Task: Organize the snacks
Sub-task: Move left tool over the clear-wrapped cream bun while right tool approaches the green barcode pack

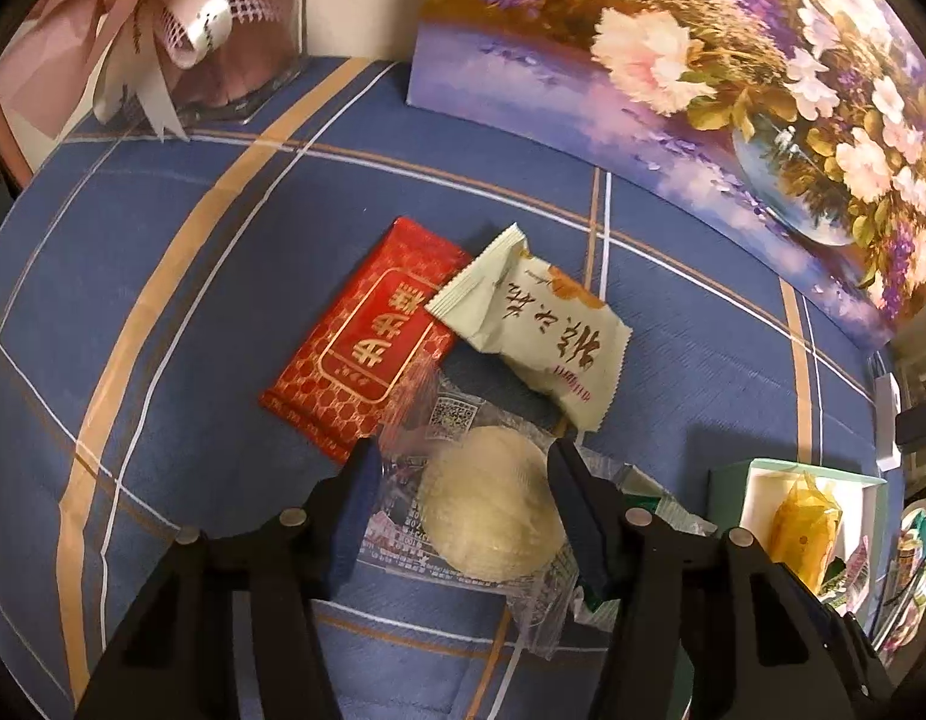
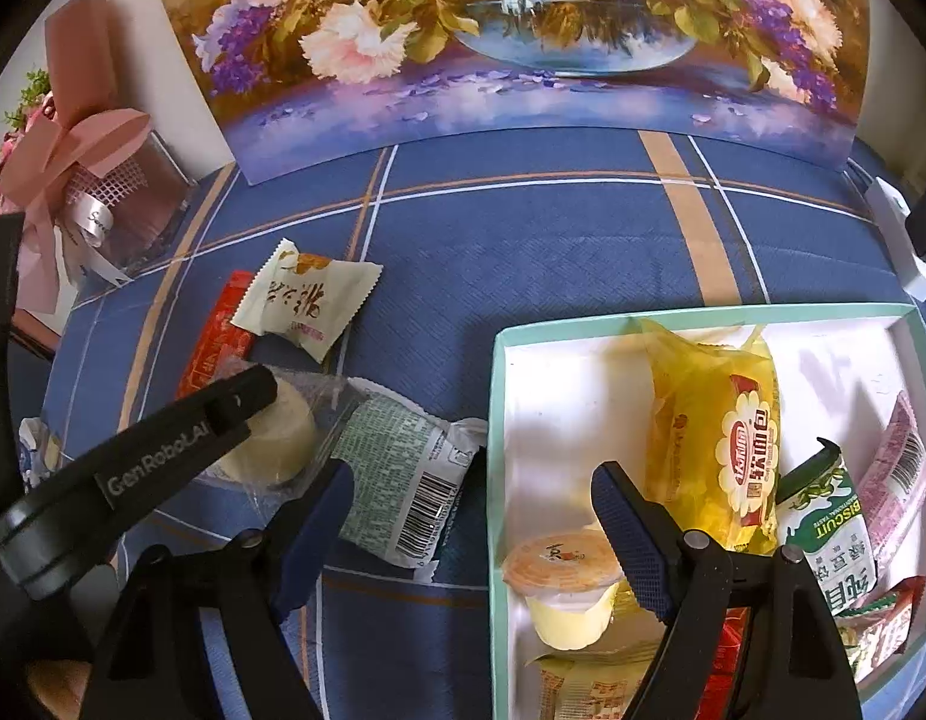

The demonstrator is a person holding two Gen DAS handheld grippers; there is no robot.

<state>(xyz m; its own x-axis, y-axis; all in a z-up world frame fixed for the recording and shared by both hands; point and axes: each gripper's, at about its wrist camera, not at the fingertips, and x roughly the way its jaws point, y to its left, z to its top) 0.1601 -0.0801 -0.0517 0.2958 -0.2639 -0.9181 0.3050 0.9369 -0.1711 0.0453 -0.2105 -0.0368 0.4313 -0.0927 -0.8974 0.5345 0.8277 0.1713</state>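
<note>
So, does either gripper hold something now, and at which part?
Nothing is held yet. The left gripper is open, its fingers either side of the round pastry in clear wrapper. The right gripper is open and empty.

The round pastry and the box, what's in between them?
A green packet with a barcode lies on the cloth between the round pastry and the box. The right wrist view shows it best.
</note>
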